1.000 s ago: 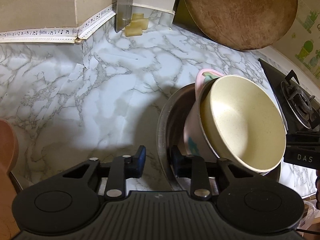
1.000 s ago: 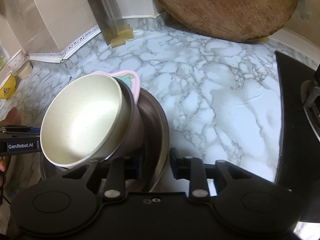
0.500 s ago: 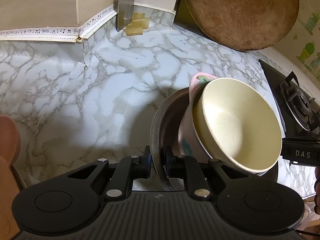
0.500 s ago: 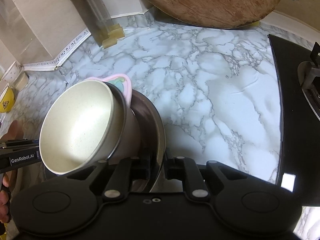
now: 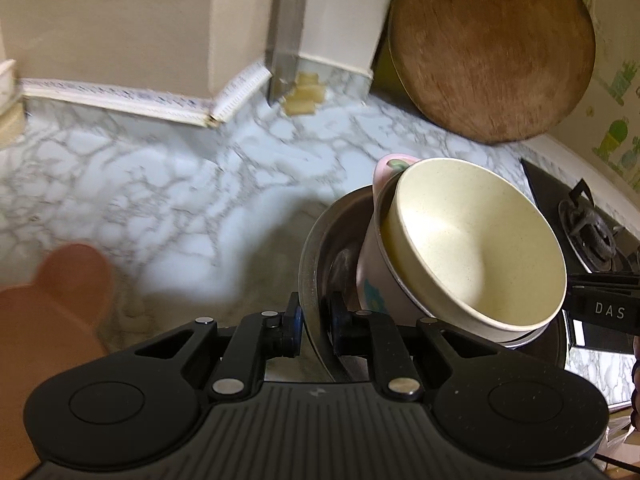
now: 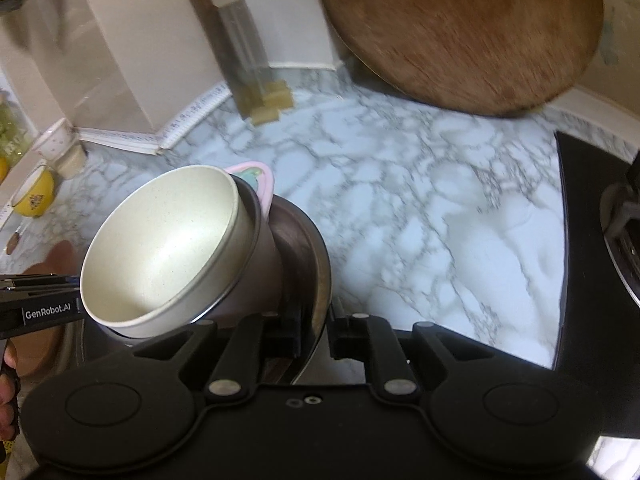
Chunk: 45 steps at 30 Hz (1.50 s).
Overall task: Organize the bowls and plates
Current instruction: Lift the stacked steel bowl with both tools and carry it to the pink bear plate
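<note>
A steel plate (image 5: pixel 310 256) carries a stack of nested bowls: a cream bowl (image 5: pixel 480 248) on top, a steel bowl and a pink bowl (image 5: pixel 384 164) under it, all tilted. My left gripper (image 5: pixel 314 330) is shut on the plate's left rim. My right gripper (image 6: pixel 316 334) is shut on the plate's (image 6: pixel 320 264) right rim. The cream bowl (image 6: pixel 168 244) and the pink bowl (image 6: pixel 256 176) also show in the right wrist view. The stack is held above the marble counter (image 5: pixel 160 184).
A round wooden board (image 5: pixel 492 48) leans on the back wall. A gas stove (image 5: pixel 588 228) lies to the right. A brown plate (image 5: pixel 52 300) sits at the left. A yellow bowl (image 6: pixel 36 196) and small cups (image 6: pixel 56 148) stand at the far left.
Both grippers have closed on the plate's rims. The plate with its bowls has been lifted off the counter, and both views have tilted up toward the back wall.
</note>
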Tool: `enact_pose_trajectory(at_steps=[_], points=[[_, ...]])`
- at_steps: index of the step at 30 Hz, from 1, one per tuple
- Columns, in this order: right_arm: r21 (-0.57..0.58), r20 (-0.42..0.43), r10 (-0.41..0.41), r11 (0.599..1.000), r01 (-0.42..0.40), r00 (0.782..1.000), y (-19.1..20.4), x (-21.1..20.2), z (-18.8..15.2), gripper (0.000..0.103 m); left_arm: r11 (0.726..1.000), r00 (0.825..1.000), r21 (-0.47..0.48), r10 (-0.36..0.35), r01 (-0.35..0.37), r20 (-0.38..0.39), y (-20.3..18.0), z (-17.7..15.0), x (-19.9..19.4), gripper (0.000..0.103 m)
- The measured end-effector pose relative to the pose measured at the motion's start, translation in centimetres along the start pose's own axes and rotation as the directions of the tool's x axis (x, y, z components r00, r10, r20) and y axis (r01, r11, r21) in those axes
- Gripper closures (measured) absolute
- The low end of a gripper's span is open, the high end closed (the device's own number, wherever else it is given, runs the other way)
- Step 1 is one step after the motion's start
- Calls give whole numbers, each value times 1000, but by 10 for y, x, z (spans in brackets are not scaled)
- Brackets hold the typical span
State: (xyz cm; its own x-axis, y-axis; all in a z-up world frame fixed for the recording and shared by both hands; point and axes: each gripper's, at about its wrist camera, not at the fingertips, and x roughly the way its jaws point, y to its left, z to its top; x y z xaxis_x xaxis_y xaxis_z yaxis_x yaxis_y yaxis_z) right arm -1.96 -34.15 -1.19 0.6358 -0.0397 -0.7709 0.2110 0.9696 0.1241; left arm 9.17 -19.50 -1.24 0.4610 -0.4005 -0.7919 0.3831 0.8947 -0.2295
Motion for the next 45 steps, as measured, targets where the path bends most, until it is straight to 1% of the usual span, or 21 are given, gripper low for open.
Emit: enact_pose_trajectory(at_steps=[7,14,20,25,30,34,39,45], points=[[-62,32,50,997,-48,998,41,-17,13,90,998,998,-51,43,-41,51,29,0,-43,90],[-150,45,125,982,-117,991,94,-21,22,90,986,989,-127,121,-109,90,73,-12,-87,90],[-222,34,187,959,-175,982,145,-15,23,90,965,972,-194,204,-179,115,113,-30,-117,90],[-281,4,236,933,-226,972,187,-4,19,90,941,955,-240,272,-238,121,144,-48,-135,90],[-318,-26,270,910,-264,962,222,14,16,90,916,941,-282,323,-285,100,173,-61,-142,90],[-344,-46,281,896,-280,959,243,28,10,90,901,933,-303,351,-312,83,190,-70,-139,90],[-346,-80,282,891,-292,956,258,47,3,90,892,933,-320,356,-320,59,206,-82,-130,89],[-366,-87,277,885,-289,957,266,59,-4,89,892,933,-319,355,-320,56,215,-87,-122,89]])
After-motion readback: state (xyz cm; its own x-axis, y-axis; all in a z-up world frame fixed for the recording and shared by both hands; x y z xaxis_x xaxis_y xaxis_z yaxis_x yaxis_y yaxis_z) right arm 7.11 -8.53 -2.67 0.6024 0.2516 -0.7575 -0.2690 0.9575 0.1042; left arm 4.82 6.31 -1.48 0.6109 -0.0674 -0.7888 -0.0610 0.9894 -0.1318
